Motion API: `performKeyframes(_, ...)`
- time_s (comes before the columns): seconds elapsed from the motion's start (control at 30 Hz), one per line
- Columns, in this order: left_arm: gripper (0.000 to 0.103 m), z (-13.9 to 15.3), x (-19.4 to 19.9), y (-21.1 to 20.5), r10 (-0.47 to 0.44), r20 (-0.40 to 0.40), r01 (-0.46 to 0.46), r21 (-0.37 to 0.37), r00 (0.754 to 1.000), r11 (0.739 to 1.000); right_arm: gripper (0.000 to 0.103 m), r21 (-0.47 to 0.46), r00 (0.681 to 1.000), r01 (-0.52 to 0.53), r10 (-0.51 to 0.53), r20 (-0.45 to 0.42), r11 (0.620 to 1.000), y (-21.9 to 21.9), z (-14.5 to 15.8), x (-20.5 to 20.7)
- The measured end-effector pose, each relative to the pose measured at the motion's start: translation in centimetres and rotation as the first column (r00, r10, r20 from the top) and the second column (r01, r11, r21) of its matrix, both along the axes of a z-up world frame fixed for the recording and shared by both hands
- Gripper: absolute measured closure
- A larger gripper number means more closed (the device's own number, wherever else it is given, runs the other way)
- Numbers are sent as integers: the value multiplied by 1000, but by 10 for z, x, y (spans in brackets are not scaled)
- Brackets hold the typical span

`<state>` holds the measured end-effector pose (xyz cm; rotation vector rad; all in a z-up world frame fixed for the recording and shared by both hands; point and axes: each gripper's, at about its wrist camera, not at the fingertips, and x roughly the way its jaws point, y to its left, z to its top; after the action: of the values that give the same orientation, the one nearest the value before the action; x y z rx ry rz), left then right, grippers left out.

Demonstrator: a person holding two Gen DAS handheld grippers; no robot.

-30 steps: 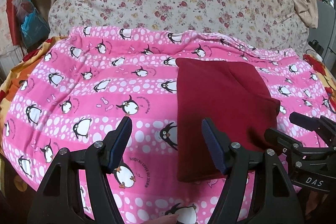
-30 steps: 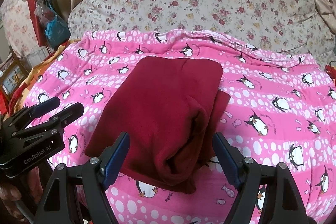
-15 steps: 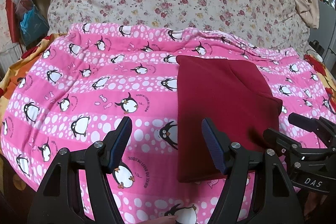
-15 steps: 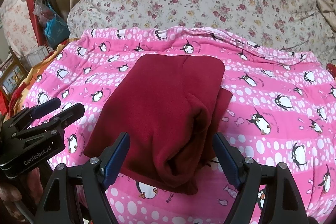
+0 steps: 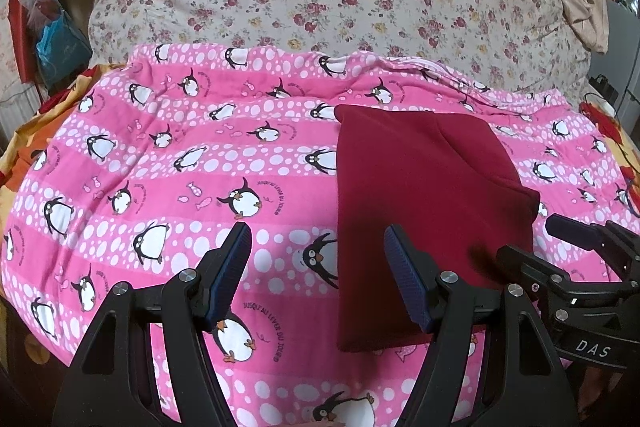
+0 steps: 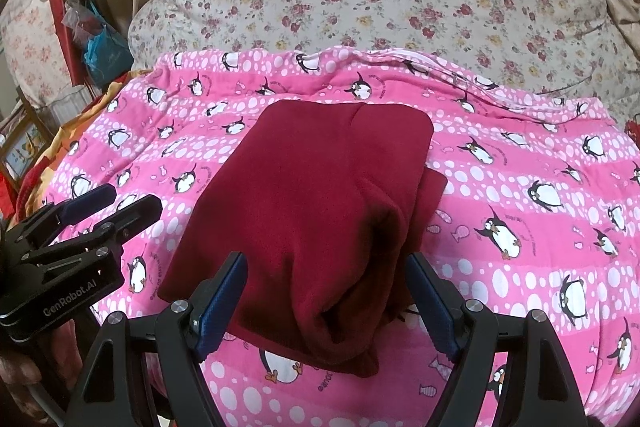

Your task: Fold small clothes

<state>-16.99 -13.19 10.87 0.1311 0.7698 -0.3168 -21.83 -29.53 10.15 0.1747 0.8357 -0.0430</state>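
On the penguin blanket [image 6: 520, 187] the maroon garment [image 6: 320, 207] lay folded; I held both tongs, left [image 5: 316, 259] and right [image 6: 324, 291], released, next squaring its edges.

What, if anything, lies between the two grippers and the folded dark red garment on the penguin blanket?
Nothing visible does. The dark red garment lies uncovered on the pink penguin blanket. The right gripper hovers open over its near edge, and the left gripper stands open beside its left edge, over bare blanket.
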Motion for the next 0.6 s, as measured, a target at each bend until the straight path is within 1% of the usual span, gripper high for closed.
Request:
performKeyframes(0.47, 34, -2, 3, -2, -7, -8, 7, 2, 1000, 1000, 25, 1, 1000, -6, 6, -15, 1000, 2, -3, 5)
performKeyframes(0.6, 34, -4, 3, 0, -24, -13, 24, -18, 1000, 1000, 24, 2, 1000, -12, 12, -22, 1000, 3, -6, 5)
